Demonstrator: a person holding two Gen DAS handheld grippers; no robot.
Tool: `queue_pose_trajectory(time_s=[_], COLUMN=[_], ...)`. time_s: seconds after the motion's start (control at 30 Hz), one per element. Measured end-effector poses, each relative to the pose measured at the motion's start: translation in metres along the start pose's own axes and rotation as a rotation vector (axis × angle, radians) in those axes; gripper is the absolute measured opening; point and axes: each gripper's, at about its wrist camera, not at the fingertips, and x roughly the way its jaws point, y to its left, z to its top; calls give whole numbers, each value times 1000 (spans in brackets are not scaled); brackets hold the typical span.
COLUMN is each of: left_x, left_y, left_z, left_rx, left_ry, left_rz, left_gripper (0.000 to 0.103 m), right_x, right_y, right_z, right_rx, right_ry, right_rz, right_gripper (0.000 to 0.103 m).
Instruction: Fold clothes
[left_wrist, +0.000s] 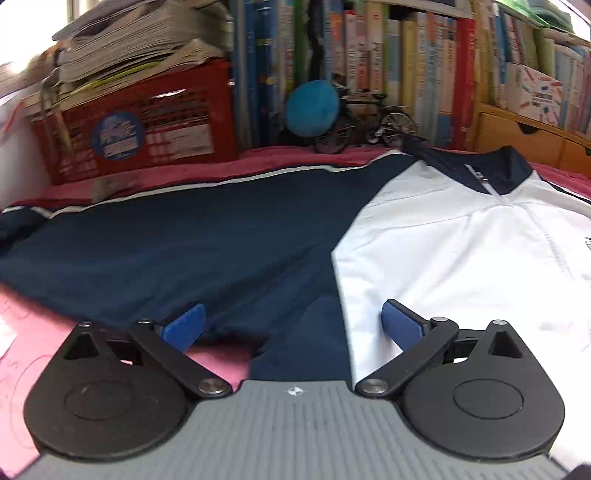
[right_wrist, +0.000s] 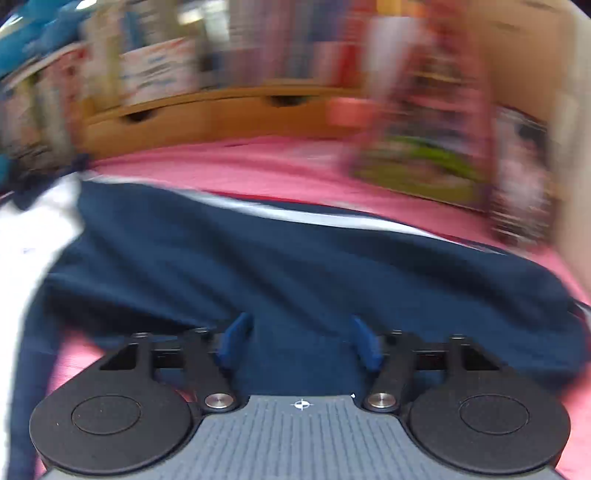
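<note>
the jacket (left_wrist: 424, 229) lies flat on the pink bed sheet (left_wrist: 33, 354), filling the middle; no fold is made yet; left gripper (left_wrist: 291, 325) and right gripper (right_wrist: 301, 341) have open, empty jaws.

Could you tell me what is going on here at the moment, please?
A person with a gripper in each hand is folding a navy and white jacket spread on a pink cover. Both sleeves lie stretched out sideways, so no fold shows yet. The left gripper is wide open over the seam where the navy sleeve meets the white front. The right gripper is open over the other sleeve. Neither holds any cloth.
</note>
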Motion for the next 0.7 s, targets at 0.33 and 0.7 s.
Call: queue_pose_trajectory(time_s=[0.33,0.7], left_x=[-89,-121], left_y=[24,-13], left_z=[-33,-104], left_rx=[-108,25], left_ry=[-63,-62], left_rz=[-112,-103], left_gripper=[103,103], right_x=[-121,-243], right_y=[3,215], right_z=[-50,-142], right_rx=[-18,-425], right_ry=[-260,-253], right_rz=[94,706], right_gripper=[64,71])
